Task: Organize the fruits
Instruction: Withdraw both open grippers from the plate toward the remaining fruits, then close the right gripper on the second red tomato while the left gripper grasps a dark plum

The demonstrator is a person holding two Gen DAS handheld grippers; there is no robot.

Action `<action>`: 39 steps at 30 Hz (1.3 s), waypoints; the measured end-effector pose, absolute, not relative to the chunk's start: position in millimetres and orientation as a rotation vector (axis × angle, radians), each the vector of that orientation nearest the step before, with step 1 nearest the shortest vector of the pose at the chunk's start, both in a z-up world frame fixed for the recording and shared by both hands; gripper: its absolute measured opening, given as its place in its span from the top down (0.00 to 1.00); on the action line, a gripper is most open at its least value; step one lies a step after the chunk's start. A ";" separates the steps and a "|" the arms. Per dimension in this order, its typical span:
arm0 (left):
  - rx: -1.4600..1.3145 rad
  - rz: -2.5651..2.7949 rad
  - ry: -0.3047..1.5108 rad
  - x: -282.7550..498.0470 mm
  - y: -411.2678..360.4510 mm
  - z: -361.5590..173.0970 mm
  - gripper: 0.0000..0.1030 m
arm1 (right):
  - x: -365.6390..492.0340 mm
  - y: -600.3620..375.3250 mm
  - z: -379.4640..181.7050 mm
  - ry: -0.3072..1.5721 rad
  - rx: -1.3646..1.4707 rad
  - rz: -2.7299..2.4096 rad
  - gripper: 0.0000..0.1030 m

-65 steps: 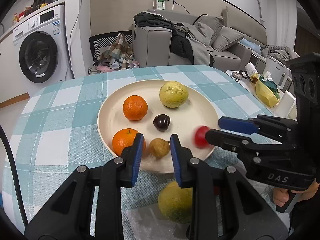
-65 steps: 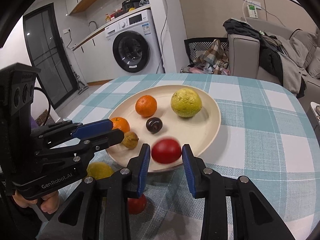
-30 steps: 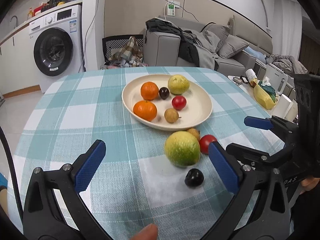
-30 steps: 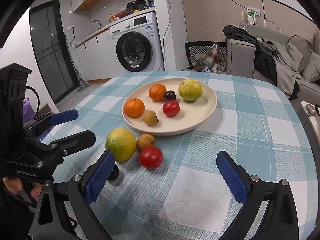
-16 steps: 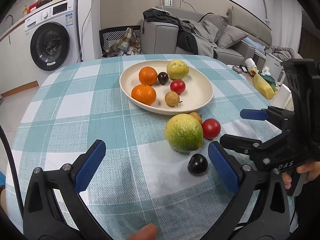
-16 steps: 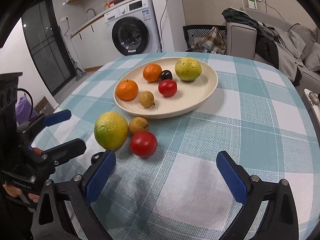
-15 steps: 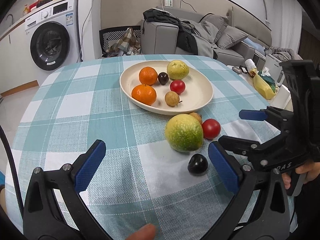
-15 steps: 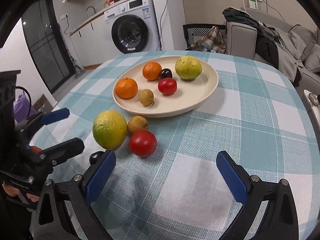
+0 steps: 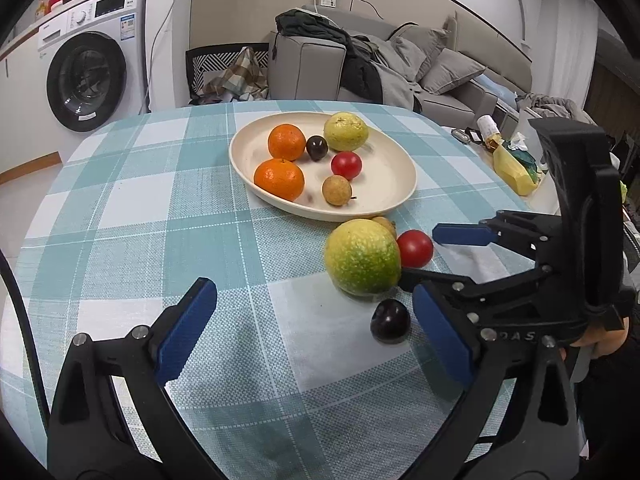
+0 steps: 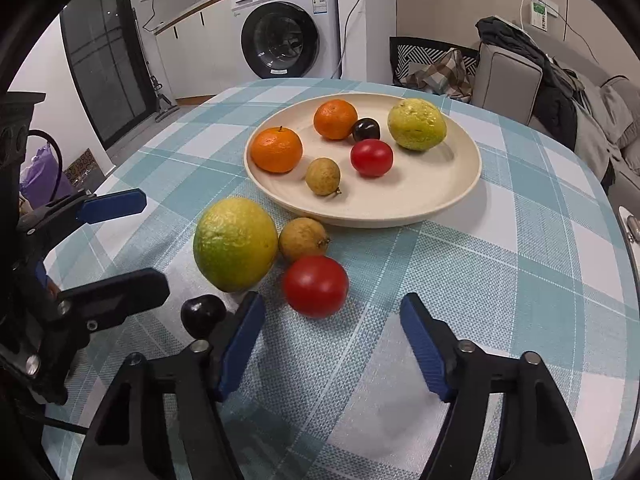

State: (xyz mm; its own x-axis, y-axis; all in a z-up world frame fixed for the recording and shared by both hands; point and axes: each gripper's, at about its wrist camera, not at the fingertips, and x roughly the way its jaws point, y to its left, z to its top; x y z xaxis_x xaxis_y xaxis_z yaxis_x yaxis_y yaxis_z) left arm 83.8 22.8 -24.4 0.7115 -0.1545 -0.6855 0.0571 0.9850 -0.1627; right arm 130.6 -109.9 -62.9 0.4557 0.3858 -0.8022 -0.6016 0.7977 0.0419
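A cream plate (image 9: 396, 184) (image 10: 452, 196) holds two oranges, a dark plum, a red tomato, a small brown fruit and a green-yellow citrus. Near its front rim, on the cloth, lie a large green-yellow citrus (image 9: 362, 262) (image 10: 235, 244), a small brown fruit (image 10: 303, 239), a red tomato (image 9: 415, 248) (image 10: 316, 286) and a dark plum (image 9: 390, 321) (image 10: 203, 315). My right gripper (image 10: 332, 340) (image 9: 440, 256) is closing, its tips just short of the loose tomato, and its pads touch nothing. My left gripper (image 9: 314, 332) (image 10: 120, 252) stands wide open and empty in front of the large citrus and the plum.
The round table wears a teal checked cloth (image 9: 160, 220). A side shelf with a yellow bag (image 9: 514, 172) and a bottle stands off the right edge. Beyond the table are a sofa (image 9: 400, 64) and a washing machine (image 10: 280, 40). A hand (image 9: 608, 340) holds the right gripper's handle.
The right gripper's jaws have narrowed, and it has come lower and closer to the loose red tomato. The left gripper stays wide open and has barely moved.
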 end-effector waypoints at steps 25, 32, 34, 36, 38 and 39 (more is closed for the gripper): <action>-0.170 -0.192 0.815 84.9 17.2 -30.9 0.04 | 118.0 -103.3 -58.2 0.886 -0.301 0.658 0.68; -0.104 -0.231 0.856 85.4 -2.3 -39.2 0.09 | 98.6 -134.5 -41.1 0.837 -0.205 0.655 0.68; -0.096 -0.238 0.871 86.2 -5.9 -42.3 0.17 | 96.2 -142.8 -38.2 0.825 -0.171 0.652 0.68; -0.088 -0.244 0.884 86.6 -8.9 -45.1 0.29 | 95.5 -146.5 -36.8 0.826 -0.151 0.658 0.68; -0.081 -0.266 0.898 86.6 -12.2 -47.8 0.42 | 95.5 -148.3 -35.8 0.821 -0.154 0.650 0.68; -0.074 -0.275 0.895 85.9 -13.8 -47.6 0.45 | 96.7 -149.5 -36.0 0.826 -0.143 0.651 0.68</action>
State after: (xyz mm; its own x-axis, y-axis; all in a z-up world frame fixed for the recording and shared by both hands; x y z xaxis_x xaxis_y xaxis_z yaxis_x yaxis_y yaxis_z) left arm 85.9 -13.8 -47.6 0.5931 -0.2674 -0.7594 0.2056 0.9623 -0.1782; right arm 96.7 -149.5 -36.0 0.4974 0.4815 -0.7216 -0.5891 0.7981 0.1264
